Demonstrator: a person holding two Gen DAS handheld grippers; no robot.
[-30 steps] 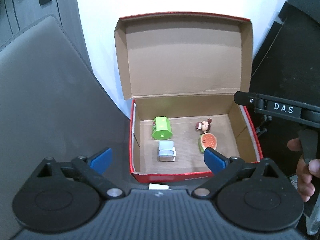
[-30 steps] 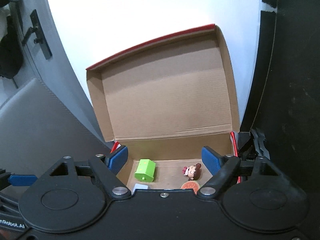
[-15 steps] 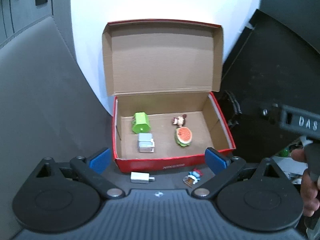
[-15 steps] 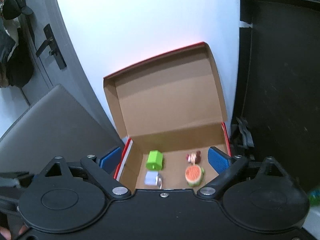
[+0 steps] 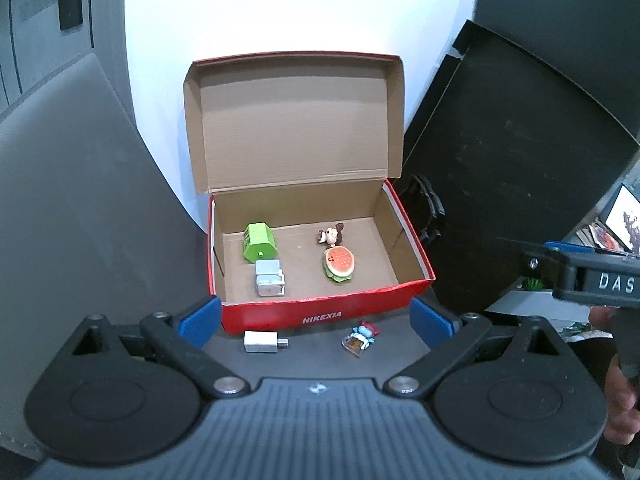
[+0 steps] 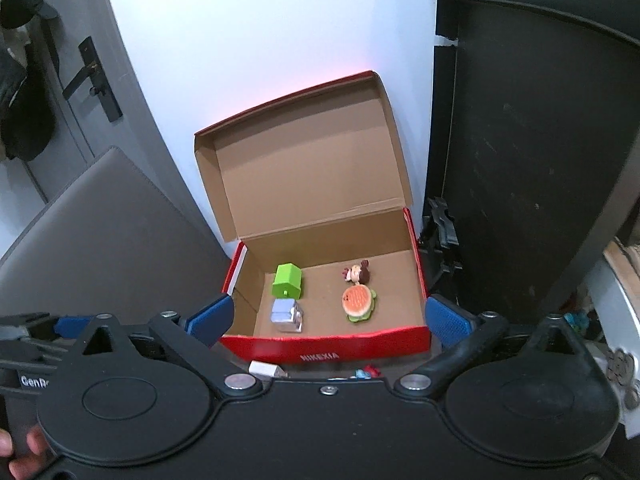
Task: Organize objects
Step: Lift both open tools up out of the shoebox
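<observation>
The red cardboard box [image 5: 320, 312] sits on the dark counter [image 5: 312, 350] against the white wall, its lid standing upright behind it. Four small things lie on its brown floor: a green toy house [image 5: 259, 242] at the back left with a grey-white block [image 5: 270, 278] just in front of it, and a small mouse-like figure [image 5: 331, 235] at the back right with a burger-shaped toy [image 5: 339, 263] touching or nearly touching its front. Outside, just before the box's front wall, lie a white plug-like adapter [image 5: 263, 342] and a small blue-and-red figure [image 5: 360, 337], apart from each other. The left gripper [image 5: 316, 318] is spread wide and holds nothing. The right gripper [image 6: 328, 320] has just been opening and now stands wide, nothing between its blue pads.
</observation>
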